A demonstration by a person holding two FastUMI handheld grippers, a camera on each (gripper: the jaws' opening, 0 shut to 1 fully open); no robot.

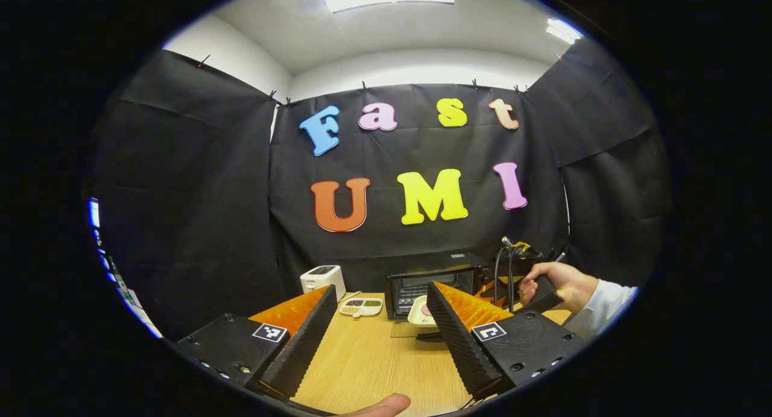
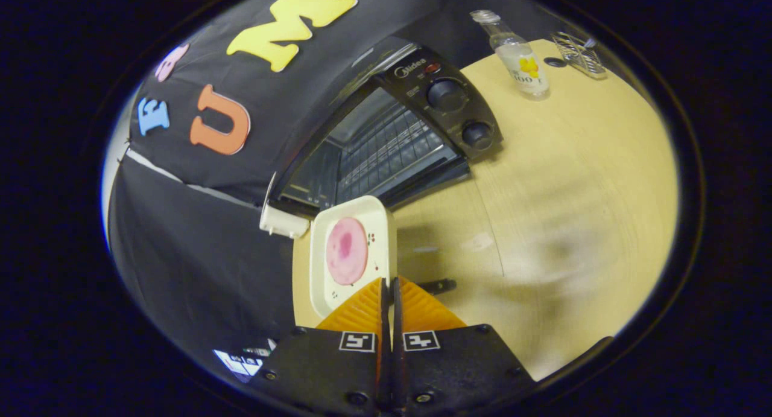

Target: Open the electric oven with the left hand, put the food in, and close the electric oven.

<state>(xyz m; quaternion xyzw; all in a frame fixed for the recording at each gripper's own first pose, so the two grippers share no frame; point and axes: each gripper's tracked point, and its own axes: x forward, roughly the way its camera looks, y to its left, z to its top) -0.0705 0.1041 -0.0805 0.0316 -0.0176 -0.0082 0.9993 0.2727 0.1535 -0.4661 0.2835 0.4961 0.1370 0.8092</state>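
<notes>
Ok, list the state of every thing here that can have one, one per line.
Electric oven: door down, open, rack bare.
Plate: held at its near rim, in front of the oven mouth, with the pink food on it.
Right gripper: shut on the plate.
Left gripper: open, holding nothing, above the table.
Bottle: upright, uncapped, beside the oven.

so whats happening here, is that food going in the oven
Yes, it looks so. The right gripper is shut on the edge of a white tray carrying a pink slice of food, held in front of the open electric oven. The left gripper hangs back over the table, jaws open and empty.
</notes>
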